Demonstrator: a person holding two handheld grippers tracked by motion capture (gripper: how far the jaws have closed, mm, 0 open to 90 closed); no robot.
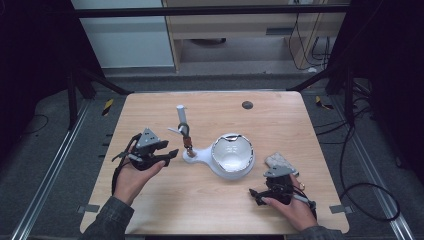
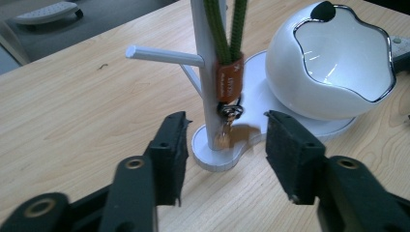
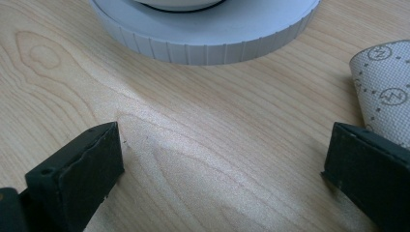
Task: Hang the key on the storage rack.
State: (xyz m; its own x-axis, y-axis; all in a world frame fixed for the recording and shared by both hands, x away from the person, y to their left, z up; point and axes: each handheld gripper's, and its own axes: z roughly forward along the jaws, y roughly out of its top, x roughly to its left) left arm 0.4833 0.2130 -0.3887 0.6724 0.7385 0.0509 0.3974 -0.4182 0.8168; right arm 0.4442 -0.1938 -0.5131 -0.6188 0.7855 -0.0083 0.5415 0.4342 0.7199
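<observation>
A white stand (image 1: 181, 116) with side pegs rises from a base that also carries a white bowl (image 1: 231, 155) with a chrome rim. A green cord loop (image 1: 184, 130) with a brown tag (image 2: 228, 79) and a metal ring hangs against the post (image 2: 205, 72). My left gripper (image 1: 171, 154) is left of the stand and open; in the left gripper view (image 2: 226, 124) its jaws stand apart just in front of the post's foot, touching nothing. My right gripper (image 1: 262, 192) rests open on the table (image 3: 203, 140), below and to the right of the bowl, with nothing between its jaws.
A grey patterned cloth (image 1: 281, 161) lies just beyond the right gripper, and its edge (image 3: 387, 92) sits beside the right jaw. The stand's ribbed round base (image 3: 208, 46) is ahead of that gripper. A small dark disc (image 1: 247, 105) marks the table's far side.
</observation>
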